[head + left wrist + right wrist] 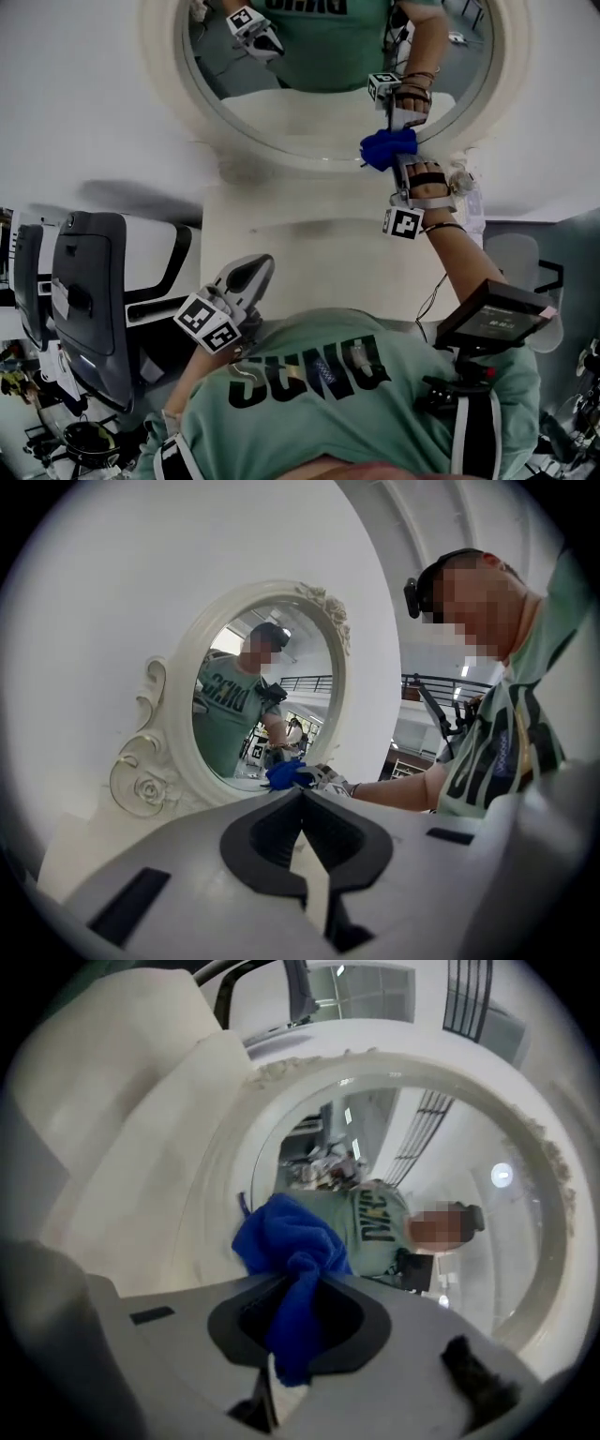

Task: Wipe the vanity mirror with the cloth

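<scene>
Right tool [298, 1288] clamps bunched blue cloth [286, 1237], seemingly touching oval white-framed vanity mirror [300, 117]; even pressure advised. Left tool [302, 799] closed, empty.

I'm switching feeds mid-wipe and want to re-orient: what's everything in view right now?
Mirror: one, round with a cream frame, at the table's far end.
Cloth: one, blue, at the mirror's lower rim.
Table: one, cream, below the mirror.
Chair: one, grey and white, left of the table.
Black box: one, by the person's right arm.
Left gripper: one, grey, shut and empty, near the chest.
Right gripper: one, grey, shut on the cloth.
</scene>
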